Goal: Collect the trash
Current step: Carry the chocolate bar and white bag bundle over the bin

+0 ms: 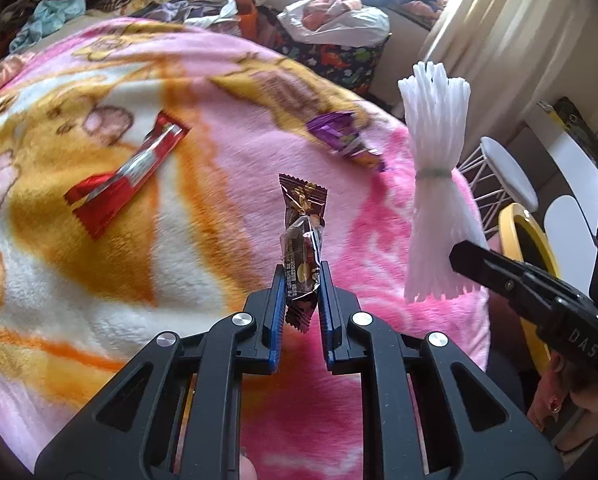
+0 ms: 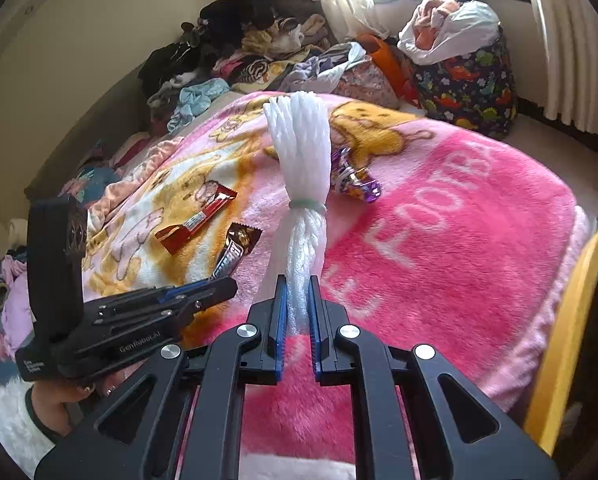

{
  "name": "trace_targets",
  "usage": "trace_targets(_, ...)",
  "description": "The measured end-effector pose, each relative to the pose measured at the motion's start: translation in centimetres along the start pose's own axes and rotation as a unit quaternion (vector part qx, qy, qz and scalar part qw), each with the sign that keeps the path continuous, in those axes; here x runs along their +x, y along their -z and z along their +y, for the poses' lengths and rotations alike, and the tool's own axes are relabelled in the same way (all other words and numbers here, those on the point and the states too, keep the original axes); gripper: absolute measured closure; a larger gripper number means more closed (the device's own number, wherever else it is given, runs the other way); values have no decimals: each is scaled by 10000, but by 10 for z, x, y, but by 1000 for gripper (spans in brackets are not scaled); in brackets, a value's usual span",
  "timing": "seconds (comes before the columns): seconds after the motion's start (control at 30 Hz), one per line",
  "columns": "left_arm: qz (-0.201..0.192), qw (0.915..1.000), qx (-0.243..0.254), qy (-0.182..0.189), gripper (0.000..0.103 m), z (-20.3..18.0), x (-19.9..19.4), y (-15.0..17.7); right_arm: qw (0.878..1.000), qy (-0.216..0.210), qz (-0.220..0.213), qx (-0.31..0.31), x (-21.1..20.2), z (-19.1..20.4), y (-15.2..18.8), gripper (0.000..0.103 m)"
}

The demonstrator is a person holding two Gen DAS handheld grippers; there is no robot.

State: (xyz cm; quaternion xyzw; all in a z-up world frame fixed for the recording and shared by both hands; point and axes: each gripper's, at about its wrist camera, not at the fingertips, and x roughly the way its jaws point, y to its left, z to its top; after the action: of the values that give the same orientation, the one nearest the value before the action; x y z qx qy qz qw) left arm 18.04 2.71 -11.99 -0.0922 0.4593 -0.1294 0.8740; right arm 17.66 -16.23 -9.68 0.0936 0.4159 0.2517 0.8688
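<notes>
Both hands are carrying trash up off the bed. The left tool (image 1: 302, 280) is squeezing a brown candy wrapper (image 1: 302, 240) that sticks up between its fingers. The right tool (image 2: 297, 292) is pinching a white foam net (image 2: 301, 184) by its near end. Next, I think both need dropping into the yellow bin (image 1: 517, 220) at the right. A red wrapper (image 1: 129, 170) and a purple wrapper (image 1: 345, 138) are lying farther off on the pink blanket (image 1: 379, 232).
</notes>
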Motion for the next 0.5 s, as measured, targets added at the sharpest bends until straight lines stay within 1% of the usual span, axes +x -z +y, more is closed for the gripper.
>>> trace_targets(0.5, -179, 9980, 490, 366, 93, -63, -10, -5, 9969, 322, -580, 430, -64, -42, 4, 93)
